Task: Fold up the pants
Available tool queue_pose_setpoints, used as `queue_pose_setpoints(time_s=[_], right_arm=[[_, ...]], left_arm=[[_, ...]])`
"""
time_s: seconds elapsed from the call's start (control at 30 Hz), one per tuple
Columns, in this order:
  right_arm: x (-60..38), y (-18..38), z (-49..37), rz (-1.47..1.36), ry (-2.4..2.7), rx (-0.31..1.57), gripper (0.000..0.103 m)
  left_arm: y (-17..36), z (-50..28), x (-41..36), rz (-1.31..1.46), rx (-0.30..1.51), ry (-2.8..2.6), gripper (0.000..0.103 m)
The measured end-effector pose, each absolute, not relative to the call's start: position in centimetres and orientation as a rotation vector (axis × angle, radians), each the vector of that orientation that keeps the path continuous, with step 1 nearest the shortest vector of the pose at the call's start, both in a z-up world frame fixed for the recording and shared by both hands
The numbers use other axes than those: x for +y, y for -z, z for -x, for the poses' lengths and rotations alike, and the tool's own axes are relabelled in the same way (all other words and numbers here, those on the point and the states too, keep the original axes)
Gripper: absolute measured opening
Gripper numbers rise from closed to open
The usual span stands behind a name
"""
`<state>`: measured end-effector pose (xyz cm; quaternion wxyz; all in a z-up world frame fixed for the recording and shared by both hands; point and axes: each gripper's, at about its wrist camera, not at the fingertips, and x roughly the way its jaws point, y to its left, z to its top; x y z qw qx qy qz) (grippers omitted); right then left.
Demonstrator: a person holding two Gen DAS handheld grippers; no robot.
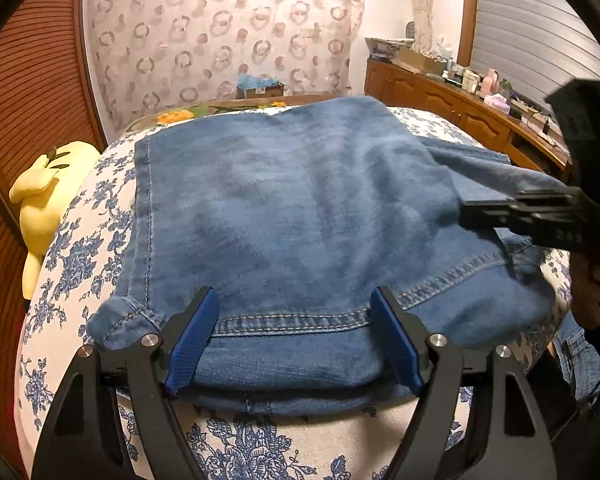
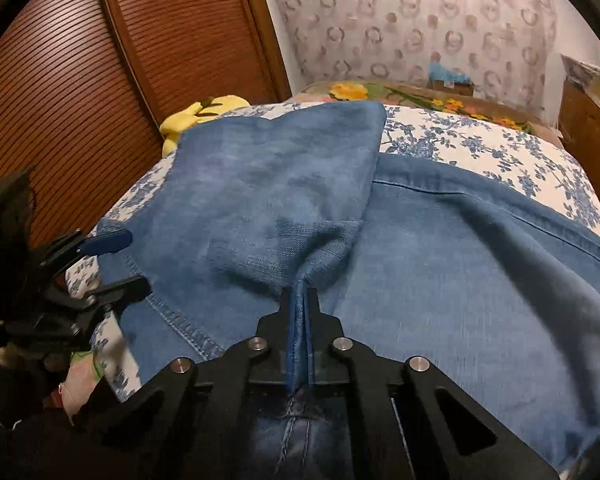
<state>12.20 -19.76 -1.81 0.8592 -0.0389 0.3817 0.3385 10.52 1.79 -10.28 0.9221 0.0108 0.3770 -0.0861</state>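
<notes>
A: The faded blue denim pants [image 1: 300, 208] are spread over the bed's white quilt with its blue flower print [image 1: 60, 280], one panel already doubled over, long axis running from six o'clock up to twelve in the left wrist view.

B: And the stitched hem lies right at six o'clock, between the left tongs [image 1: 294, 340], which stand wide apart, straddling that hem and pinching nothing.

A: Over at three o'clock, the right tongs [image 2: 300, 304] are the busy pair: clamped tight on a ridge of denim that bunches up between the pads.

B: So the right hand is nearer the loose layer. I'd judge the next fold turns on carrying that pinched ridge toward nine o'clock, over the flat panel.
</notes>
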Motion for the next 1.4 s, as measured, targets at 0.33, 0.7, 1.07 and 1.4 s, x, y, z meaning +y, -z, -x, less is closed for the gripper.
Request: queue_pose_setpoints(time_s=[0.33, 0.7, 1.07, 1.4], right_arm=[[-23.4, 1.4, -11.1, 0.023, -0.594, 0.73, 0.012], [-33.8, 0.4, -6.6, -0.016, -0.33, 0.63, 0.031], [-41.0, 2.3, -5.5, -0.022, -0.157, 0.666, 0.041], [-39.8, 3.2, -8.7, -0.05, -0.119, 0.722, 0.042]], left_arm=[[10.1, -10.5, 1.7, -0.019, 0.764, 0.185, 0.079], [8.8, -10.5, -0.4, -0.051, 0.726, 0.231, 0.079], [8.6, -10.1, -2.9, -0.067, 0.725, 0.278, 0.079], [8.9, -10.3, -3.8, -0.074, 0.74, 0.286, 0.079]])
